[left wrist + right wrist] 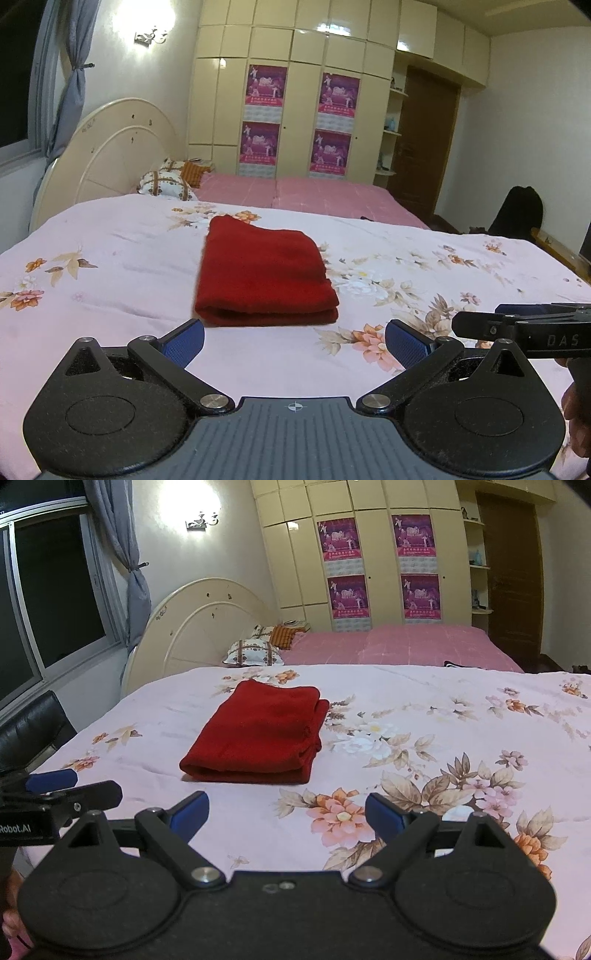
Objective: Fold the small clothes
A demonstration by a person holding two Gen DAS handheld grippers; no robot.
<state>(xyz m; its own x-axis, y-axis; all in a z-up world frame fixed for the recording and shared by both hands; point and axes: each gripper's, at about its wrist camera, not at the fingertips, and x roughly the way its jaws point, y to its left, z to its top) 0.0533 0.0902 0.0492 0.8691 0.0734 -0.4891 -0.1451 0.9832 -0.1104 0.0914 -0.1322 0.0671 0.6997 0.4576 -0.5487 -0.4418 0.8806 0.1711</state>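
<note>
A dark red cloth [264, 275] lies folded into a neat rectangle on the pale floral bedspread [110, 266]. It also shows in the right wrist view [256, 733], ahead and left of centre. My left gripper [294, 341] is open and empty, just short of the cloth's near folded edge. My right gripper [287, 814] is open and empty, a little back from the cloth and to its right. The right gripper also shows from the side in the left wrist view [476, 323], and the left gripper shows at the left edge of the right wrist view [77, 786].
A cream round headboard [107, 155] and patterned pillows [166, 182] stand at the far left. A second bed with a pink sheet [295, 192] lies behind. A cream wardrobe [295, 110] fills the back wall. A black chair [33, 727] stands by the window.
</note>
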